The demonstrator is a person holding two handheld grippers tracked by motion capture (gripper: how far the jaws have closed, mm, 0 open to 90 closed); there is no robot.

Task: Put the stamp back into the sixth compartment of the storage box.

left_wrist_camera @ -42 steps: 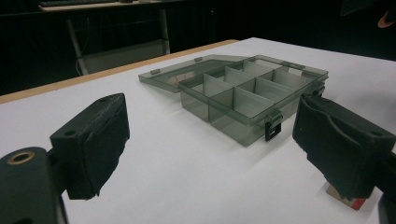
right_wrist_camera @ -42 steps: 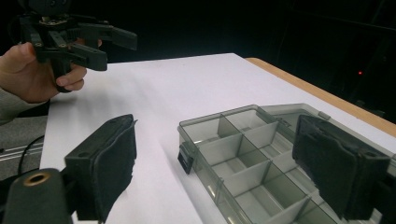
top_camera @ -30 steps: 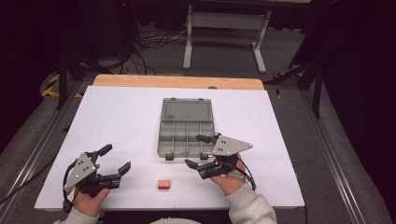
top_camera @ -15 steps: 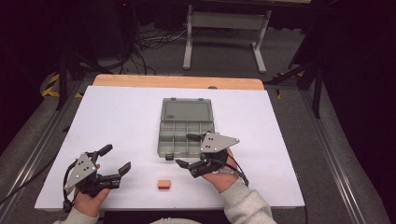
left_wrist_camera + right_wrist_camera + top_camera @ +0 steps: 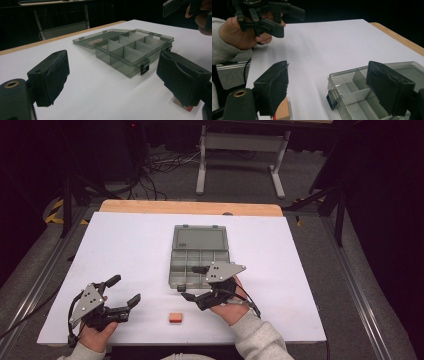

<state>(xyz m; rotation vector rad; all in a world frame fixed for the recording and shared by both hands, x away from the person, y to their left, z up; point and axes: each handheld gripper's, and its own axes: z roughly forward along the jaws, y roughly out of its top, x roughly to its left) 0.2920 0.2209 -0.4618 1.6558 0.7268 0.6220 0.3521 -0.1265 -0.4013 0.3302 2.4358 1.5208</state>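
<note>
Overhead light is brightening the white table [image 5: 125, 245] while the surroundings are falling into darkness; close jaws are blurring softly.

smoky grey box [image 5: 200, 256], orange-red block [image 5: 175, 318], white table [image 5: 125, 250]

Dim room, lit white table

The table [image 5: 125, 245] has a white top and a wooden far edge, flanked by grey floor [image 5: 310, 175]. Beyond stands a grey metal stand [image 5: 240, 150] on 2 legs, with cables [image 5: 160, 165] lying on the floor and darkness behind.
</note>
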